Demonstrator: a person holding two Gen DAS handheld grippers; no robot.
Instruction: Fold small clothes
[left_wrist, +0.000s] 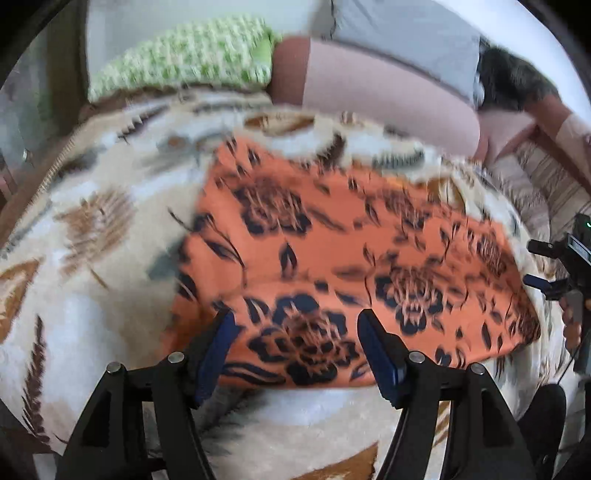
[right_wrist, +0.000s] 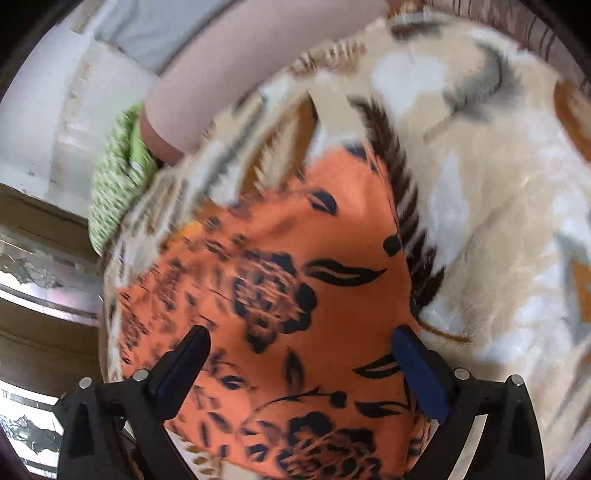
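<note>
An orange cloth with a dark floral print (left_wrist: 332, 258) lies folded flat on a fluffy cream blanket with brown leaf patterns (left_wrist: 92, 258). My left gripper (left_wrist: 295, 321) hovers above the cloth's near edge, jaws open, nothing between them. In the right wrist view the same orange cloth (right_wrist: 295, 295) fills the middle, and my right gripper (right_wrist: 301, 338) stands wide open above it with nothing held. The right gripper (left_wrist: 554, 266) also shows at the right edge of the left wrist view, beside the cloth's right end.
A green and white knitted piece (left_wrist: 184, 55) lies at the blanket's far edge beside a pink cushion (left_wrist: 369, 92) and a grey pillow (left_wrist: 406, 33). A striped cover (left_wrist: 546, 184) lies at the right. A wooden, mirrored furniture front (right_wrist: 37, 277) stands left of the bed.
</note>
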